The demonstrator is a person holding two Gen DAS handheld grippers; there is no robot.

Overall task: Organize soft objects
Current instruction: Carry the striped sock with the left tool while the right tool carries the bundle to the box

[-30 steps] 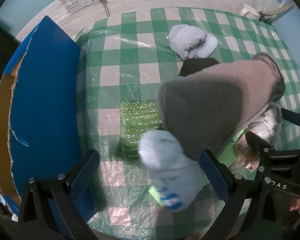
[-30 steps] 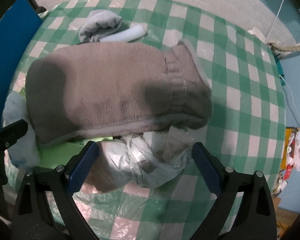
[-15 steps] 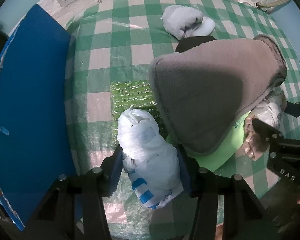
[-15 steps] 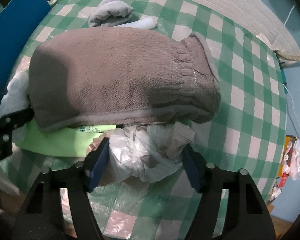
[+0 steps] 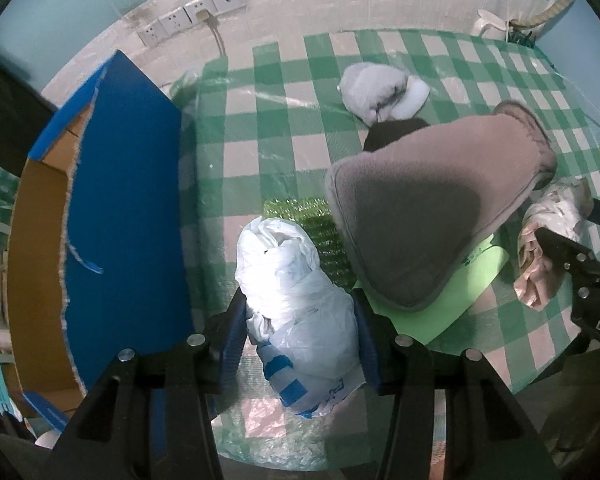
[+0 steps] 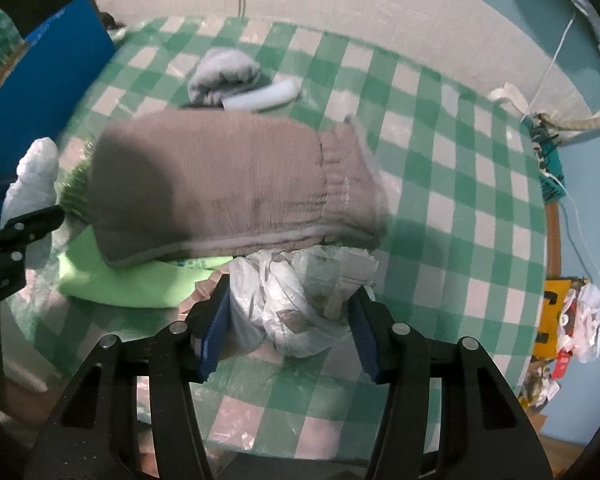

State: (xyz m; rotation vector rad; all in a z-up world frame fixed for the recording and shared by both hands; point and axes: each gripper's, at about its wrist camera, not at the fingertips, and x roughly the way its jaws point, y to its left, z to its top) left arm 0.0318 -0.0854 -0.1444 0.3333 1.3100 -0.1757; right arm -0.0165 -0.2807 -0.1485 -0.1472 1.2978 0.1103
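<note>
White bag bundle (image 5: 300,304): soft, crumpled plastic with blue print; near-left of the table, now squeezed between both pads of the left gripper (image 5: 298,332). A second ago the jaws stood wide on either side of it; they have since closed on it.
Pale bag bundle (image 6: 300,304): crumpled, greyish; near edge of the table, right of the pile; held between the pads of the right gripper (image 6: 290,328), which was likewise open a second ago.
Meaning for task: both bundles look secured; judged ready to lift and carry, probably to the box.
Grey fleece item (image 5: 432,208): lies between the two bundles, on a light green cloth (image 5: 456,292).
Grey-blue bundle (image 5: 376,88): far side of the table, untouched, well apart from both grippers.
Blue cardboard box (image 5: 124,208): left of the table, open, cardboard interior showing.
Checked tablecloth (image 5: 280,128): green and white, under clear film.
</note>
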